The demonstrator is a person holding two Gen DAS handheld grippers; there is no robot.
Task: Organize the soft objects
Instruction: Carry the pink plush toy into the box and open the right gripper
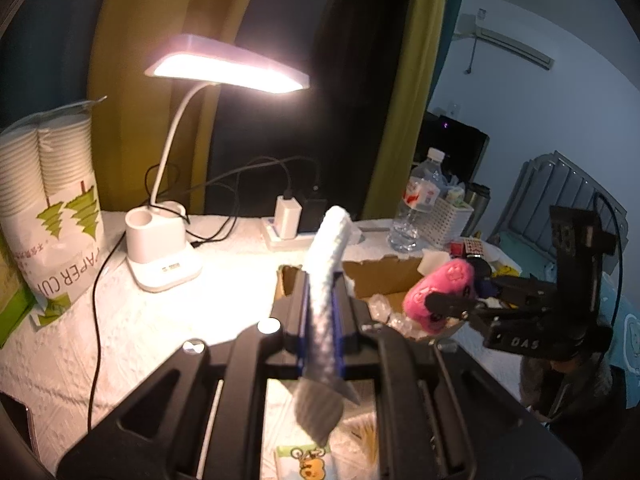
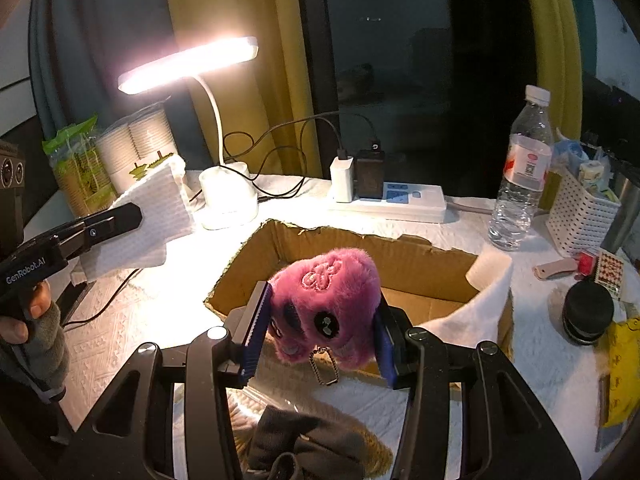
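Note:
My right gripper (image 2: 320,320) is shut on a pink plush toy (image 2: 328,296) with a bead chain, held over the near edge of an open cardboard box (image 2: 400,260). White foam (image 2: 480,304) drapes over the box's right wall. My left gripper (image 1: 322,292) is shut on a white waffle-weave cloth (image 1: 326,264), held edge-on above the table, left of the box (image 1: 384,276). In the right wrist view the left gripper (image 2: 132,216) and its cloth (image 2: 152,220) hover left of the box. In the left wrist view the right gripper (image 1: 432,304) holds the pink toy (image 1: 440,292).
A lit desk lamp (image 2: 224,196) stands behind the box, with a power strip (image 2: 392,200) and cables. A water bottle (image 2: 520,176) and white basket (image 2: 580,216) stand at the right. Paper cups (image 1: 48,200) stand at the far left. A dark cloth (image 2: 304,444) lies below my right gripper.

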